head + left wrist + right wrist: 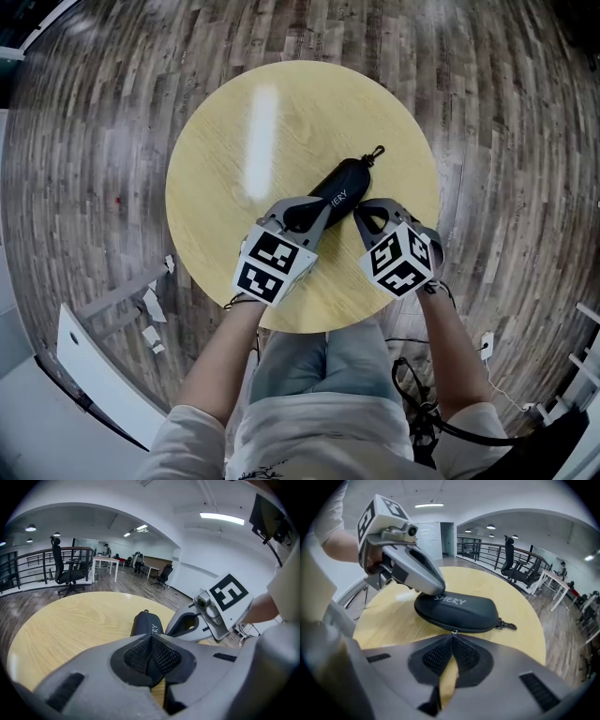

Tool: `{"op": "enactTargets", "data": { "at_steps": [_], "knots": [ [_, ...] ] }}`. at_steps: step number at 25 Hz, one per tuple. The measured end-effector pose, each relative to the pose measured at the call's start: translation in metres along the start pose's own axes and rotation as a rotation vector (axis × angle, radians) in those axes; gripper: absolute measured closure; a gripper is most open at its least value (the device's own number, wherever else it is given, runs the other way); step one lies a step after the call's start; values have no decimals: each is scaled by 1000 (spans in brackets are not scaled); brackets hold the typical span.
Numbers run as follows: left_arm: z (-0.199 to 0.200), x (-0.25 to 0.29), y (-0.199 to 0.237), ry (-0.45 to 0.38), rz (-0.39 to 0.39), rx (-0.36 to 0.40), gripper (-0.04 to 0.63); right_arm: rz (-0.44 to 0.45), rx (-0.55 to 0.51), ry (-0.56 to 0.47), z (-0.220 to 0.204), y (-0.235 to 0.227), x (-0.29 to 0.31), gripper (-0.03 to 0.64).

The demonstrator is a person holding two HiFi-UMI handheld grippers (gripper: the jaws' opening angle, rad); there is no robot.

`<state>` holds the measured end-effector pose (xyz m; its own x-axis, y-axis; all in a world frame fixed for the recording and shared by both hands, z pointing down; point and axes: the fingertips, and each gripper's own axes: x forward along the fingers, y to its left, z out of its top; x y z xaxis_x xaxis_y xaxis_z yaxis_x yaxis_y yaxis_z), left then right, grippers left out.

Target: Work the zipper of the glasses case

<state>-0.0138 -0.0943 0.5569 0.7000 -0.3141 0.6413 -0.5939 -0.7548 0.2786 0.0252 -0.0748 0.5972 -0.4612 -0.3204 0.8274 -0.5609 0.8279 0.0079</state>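
A black zip glasses case lies on the round yellow table, its clip pointing away from me. My left gripper is shut, and its tips rest on top of the case's near end. From the right gripper view, the left gripper lies on the lid beside the white lettering. My right gripper is shut at the case's side seam. A small silver zipper pull shows right at its tips. The case looks zipped shut.
The table edge is close to my body. On the wooden floor a white board lies at the lower left and cables at the lower right. Office chairs and a railing stand far off.
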Motion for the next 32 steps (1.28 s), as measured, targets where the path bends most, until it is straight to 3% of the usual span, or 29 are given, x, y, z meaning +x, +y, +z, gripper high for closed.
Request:
{"op": "enactTargets", "data": {
  "at_steps": [5,10,17,23,26,32],
  "knots": [
    [0,-4,4,-27,-4,-40,592,48,104,-54,19,48,6,617],
    [0,-3,5,-27,0,-42,592,73,124,-76,29,72,15,617],
    [37,-1,-13,-48,-73,-1,592,25,77,-34,-2,40,-16,617],
    [56,55,-41,46,-163,96,592,-40,67,17,-42,-13,-35,617],
    [51,71,-43,88,-157,130,592,-6,47,28,-49,-21,-33,617],
    [51,74,-44,78,-135,156,592,54,33,43,-54,-7,-37,617]
  ]
}}
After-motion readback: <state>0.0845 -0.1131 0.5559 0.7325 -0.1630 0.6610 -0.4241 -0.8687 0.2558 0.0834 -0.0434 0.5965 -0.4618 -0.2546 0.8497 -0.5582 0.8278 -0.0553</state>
